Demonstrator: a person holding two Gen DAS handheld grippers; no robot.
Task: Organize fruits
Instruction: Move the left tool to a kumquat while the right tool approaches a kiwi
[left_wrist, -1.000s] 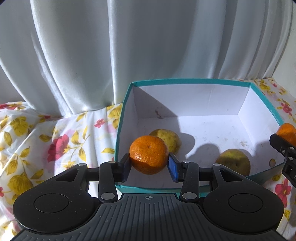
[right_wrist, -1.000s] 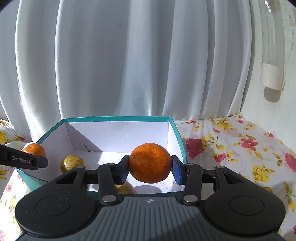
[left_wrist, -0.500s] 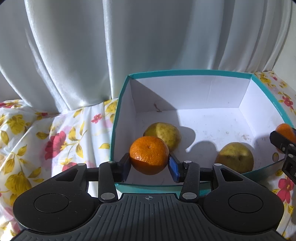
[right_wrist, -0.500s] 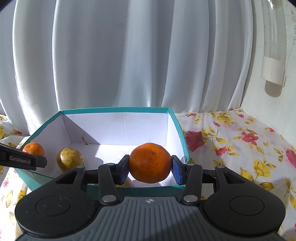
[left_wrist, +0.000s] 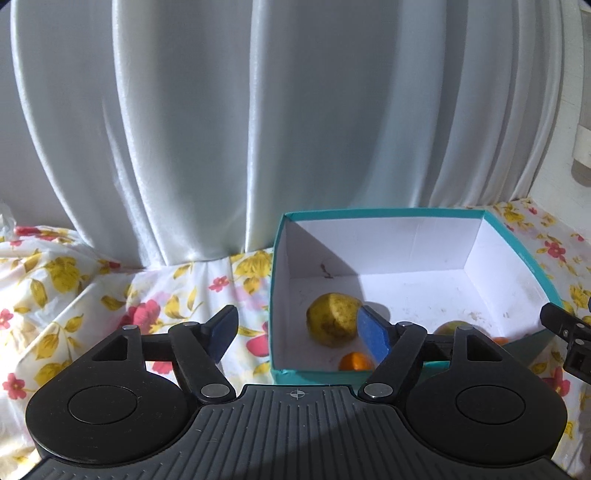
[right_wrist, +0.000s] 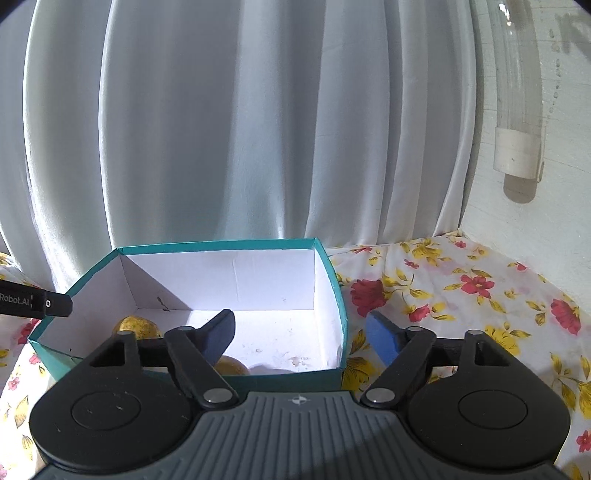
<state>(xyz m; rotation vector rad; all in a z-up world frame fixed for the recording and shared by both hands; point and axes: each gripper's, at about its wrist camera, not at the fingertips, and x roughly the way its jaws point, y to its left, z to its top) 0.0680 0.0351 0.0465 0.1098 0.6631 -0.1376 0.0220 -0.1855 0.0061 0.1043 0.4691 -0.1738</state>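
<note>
- The left tool (left_wrist: 297, 334) is spread wide and grips nothing; its left finger hangs over the floral tablecloth (left_wrist: 110, 295), its blue-padded right finger over the teal box (left_wrist: 369, 214).
- Inside the box, in the left wrist view, a yellowish pear-like fruit (left_wrist: 332, 319) lies near the left wall, and a mandarin orange (left_wrist: 355, 362) rests by the near wall just in front of it.
- A second yellowish fruit (left_wrist: 452, 326) and a sliver of another mandarin (left_wrist: 500, 340) show farther right, partly hidden.
- The right tool (right_wrist: 299, 336) is likewise released and empty, its left finger over the box interior, its right finger outside above the cloth.
- White curtains (right_wrist: 240, 129) hang behind.
</note>
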